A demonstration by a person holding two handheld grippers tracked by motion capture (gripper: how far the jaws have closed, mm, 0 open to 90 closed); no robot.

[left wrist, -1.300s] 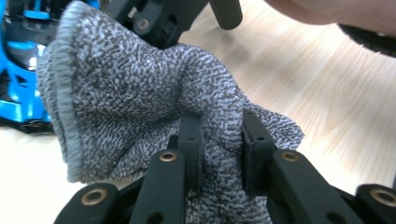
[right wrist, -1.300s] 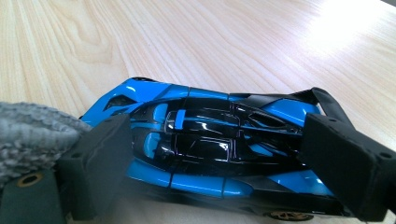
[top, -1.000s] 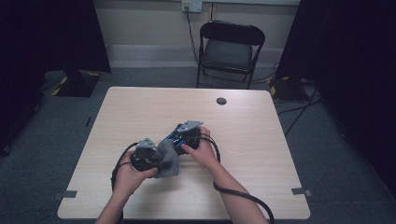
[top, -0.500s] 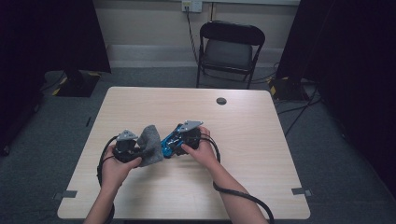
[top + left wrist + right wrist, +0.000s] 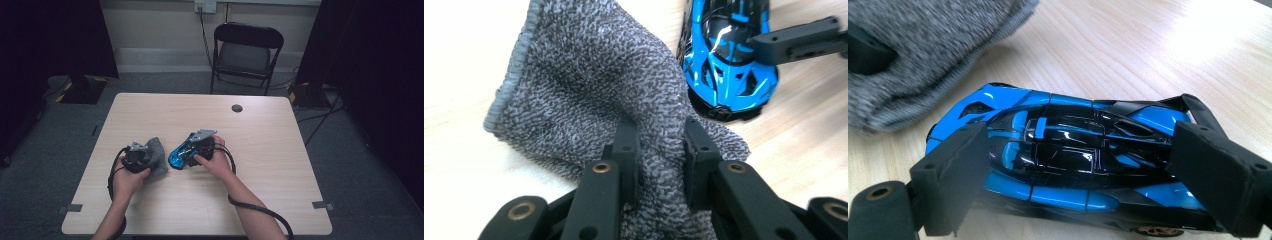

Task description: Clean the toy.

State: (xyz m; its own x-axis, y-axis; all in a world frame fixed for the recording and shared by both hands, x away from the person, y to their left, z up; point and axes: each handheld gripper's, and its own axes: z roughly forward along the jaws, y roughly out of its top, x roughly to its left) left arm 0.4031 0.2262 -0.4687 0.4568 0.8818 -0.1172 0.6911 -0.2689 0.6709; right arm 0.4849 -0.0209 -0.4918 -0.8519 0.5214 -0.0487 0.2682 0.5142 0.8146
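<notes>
- The blue toy car (image 5: 1073, 165) lies on the worktop (image 5: 280, 150) near its middle, clamped nose and tail along its long axis by the right gripper (image 5: 1078, 185).
- Just to its left, apart from it, the grey cloth (image 5: 589, 95) hangs bunched between the fingers (image 5: 626, 145) of the left gripper (image 5: 659, 150), pinched tight.
- The cloth hand is nearest the car's nose.
- Bare worktop lies all around, its edges well off.
</notes>
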